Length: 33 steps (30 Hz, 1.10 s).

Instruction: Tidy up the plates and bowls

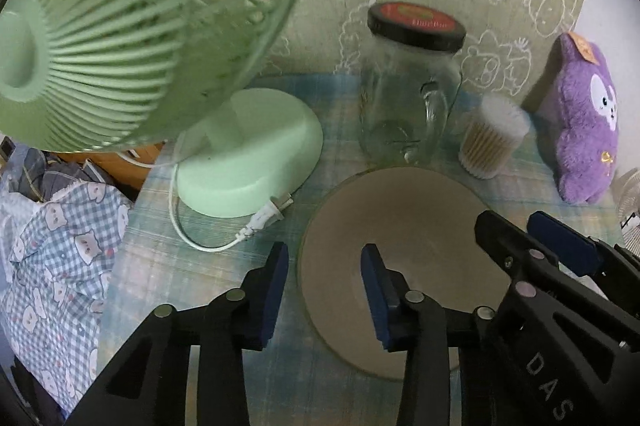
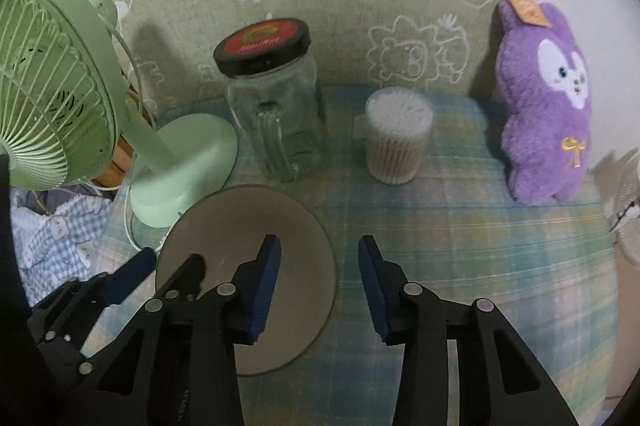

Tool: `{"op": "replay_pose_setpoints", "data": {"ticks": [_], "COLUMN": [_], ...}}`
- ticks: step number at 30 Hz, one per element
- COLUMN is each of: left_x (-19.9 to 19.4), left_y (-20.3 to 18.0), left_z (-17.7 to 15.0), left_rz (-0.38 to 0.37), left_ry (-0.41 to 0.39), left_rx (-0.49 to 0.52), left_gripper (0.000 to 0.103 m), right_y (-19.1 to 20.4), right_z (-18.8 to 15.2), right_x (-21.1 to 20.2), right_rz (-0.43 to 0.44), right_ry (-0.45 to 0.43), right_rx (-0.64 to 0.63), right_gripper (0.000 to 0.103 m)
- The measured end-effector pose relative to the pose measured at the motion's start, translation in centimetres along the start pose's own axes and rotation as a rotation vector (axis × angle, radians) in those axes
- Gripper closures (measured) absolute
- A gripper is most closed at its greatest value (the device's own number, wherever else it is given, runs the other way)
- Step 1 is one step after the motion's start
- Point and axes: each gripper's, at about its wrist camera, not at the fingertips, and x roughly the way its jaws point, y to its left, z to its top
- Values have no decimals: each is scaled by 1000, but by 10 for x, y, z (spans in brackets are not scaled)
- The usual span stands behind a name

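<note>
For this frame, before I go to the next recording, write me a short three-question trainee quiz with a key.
1. True or false: the glass jar has its black lid on.
2. Which item stands between the jar and the purple plush toy? A) a bowl B) the tub of cotton swabs C) a cup
3. Fill in: each gripper straddles one edge of the round grey ____.

Key
1. True.
2. B.
3. plate. The left gripper straddles its left edge and the right gripper its right edge; neither pair of pads looks pressed on it.
</note>
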Motion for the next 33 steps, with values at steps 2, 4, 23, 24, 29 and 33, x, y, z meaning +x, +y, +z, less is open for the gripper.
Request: {"op": "replay_pose_setpoints", "data": {"ticks": [2, 4, 23, 24, 29, 33], "left_x": [6, 10, 18, 18, 13, 6], "left_y": [-1, -2, 0, 1, 3, 1], "left_z": [0, 0, 0, 0, -5, -12], "left_rz": [6, 13, 62, 57, 37, 32], "left_ry": [11, 15, 30, 34, 49, 51], "left_rx": [6, 13, 21, 16, 13, 17], "left_gripper": [70, 72, 87, 88, 89, 89], "right_y": [0, 1, 2, 2, 0, -1], "right_z": [0, -1, -1, -2, -7, -13], "right_x": [5, 10, 22, 21, 16, 6], "right_rz": [-6, -10, -69, -70, -69, -77], "right_ry": [9, 12, 37, 43, 60, 63], "right_rx": [-5, -7, 10, 13, 19, 21], "right_gripper": [69, 73, 87, 87, 87, 87]}}
